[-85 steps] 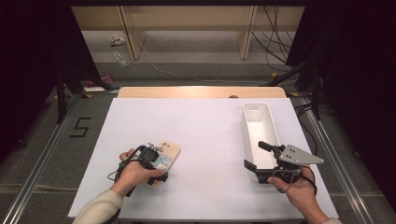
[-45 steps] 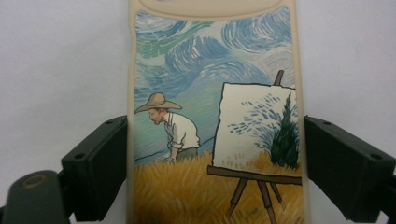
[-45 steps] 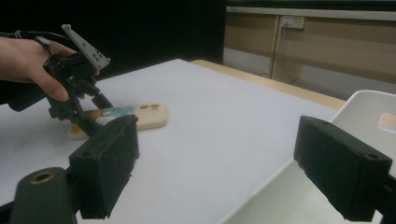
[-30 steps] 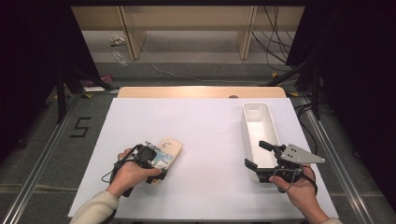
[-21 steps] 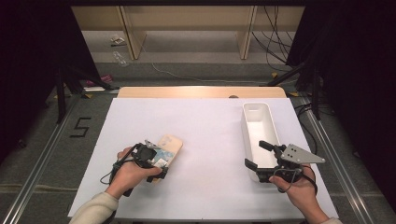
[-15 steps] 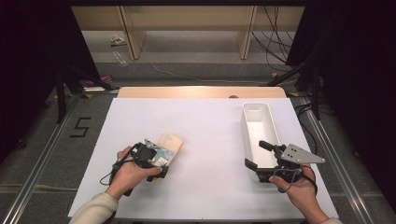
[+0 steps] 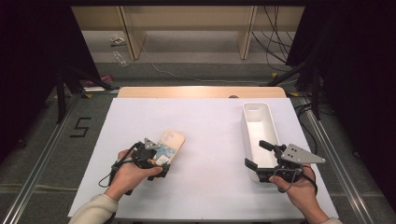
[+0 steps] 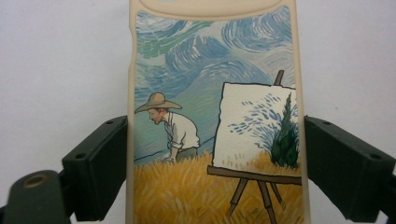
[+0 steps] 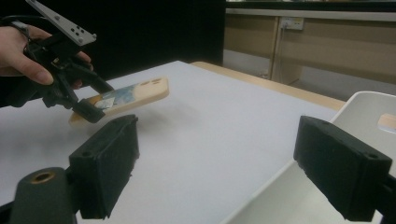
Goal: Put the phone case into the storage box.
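A beige phone case point(image 7: 170, 140) with a painted scene of a man in a straw hat and an easel is held in my left gripper point(image 7: 156, 157), at the table's near left. In the left gripper view the two black jaws press on the case's point(image 8: 215, 116) long edges. From the right gripper view the case point(image 9: 128, 95) hangs tilted just above the white table, with the left gripper point(image 9: 88, 105) shut on its near end. My right gripper point(image 7: 258, 155) stands open and holds nothing, over the near end of the white tray point(image 7: 254, 108).
The long white tray point(image 9: 369, 100) lies at the right of the white table top point(image 7: 210, 126). A wooden strip point(image 7: 201, 91) runs along the table's far edge. Beyond it are shelving legs and cables on the floor.
The left gripper and the phone case have shifted a little away from the person and to the right. The right gripper has kept still.
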Demonstrator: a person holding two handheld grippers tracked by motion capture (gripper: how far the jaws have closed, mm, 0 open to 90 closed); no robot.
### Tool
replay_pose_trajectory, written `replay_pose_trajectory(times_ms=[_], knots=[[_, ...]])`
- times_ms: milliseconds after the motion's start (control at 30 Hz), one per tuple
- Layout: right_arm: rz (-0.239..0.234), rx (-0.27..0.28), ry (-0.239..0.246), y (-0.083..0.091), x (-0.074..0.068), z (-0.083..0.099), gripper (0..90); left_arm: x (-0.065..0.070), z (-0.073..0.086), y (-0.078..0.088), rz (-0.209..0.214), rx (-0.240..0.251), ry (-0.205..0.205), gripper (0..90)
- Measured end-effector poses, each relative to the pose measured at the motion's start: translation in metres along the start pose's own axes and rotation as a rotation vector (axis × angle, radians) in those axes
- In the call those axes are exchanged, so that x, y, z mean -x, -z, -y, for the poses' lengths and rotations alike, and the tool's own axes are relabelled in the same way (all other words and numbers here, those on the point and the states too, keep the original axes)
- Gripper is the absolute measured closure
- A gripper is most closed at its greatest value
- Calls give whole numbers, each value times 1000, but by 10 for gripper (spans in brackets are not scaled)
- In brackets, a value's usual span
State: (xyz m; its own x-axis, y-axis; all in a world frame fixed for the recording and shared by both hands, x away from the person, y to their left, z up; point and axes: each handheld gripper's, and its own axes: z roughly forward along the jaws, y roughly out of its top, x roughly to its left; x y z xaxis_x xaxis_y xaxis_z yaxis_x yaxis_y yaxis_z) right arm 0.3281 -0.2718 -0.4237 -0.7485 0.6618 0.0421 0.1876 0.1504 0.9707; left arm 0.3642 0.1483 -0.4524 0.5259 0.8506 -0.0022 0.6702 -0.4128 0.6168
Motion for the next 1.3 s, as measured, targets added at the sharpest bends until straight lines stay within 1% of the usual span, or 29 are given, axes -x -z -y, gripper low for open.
replay_pose_trajectory(times_ms=[100,133,233,533,667,800,900,1033,1200,1300], knots=[[0,0,-2,0,0,0,149,2,-1,2,4,7,-5,119],[-1,2,-3,0,0,0,149,2,-1,2,11,12,2,119],[-2,1,-4,0,0,0,148,4,-2,4,24,23,3,118],[-5,8,-9,-1,-2,-2,148,9,-3,9,36,82,4,118],[-5,12,-8,-2,-3,-3,148,11,-4,11,33,94,-1,118],[-10,13,-4,-3,-4,-4,148,13,-3,11,34,106,-14,117],[-15,19,-3,-3,-6,-5,148,14,-4,12,32,119,-38,118],[-19,17,2,-5,-7,-7,147,14,-4,13,31,149,-43,117],[-25,22,1,-7,-9,-9,148,14,-4,13,26,155,-70,117],[-26,25,-2,-9,-10,-10,148,15,-4,14,25,170,-73,117]])
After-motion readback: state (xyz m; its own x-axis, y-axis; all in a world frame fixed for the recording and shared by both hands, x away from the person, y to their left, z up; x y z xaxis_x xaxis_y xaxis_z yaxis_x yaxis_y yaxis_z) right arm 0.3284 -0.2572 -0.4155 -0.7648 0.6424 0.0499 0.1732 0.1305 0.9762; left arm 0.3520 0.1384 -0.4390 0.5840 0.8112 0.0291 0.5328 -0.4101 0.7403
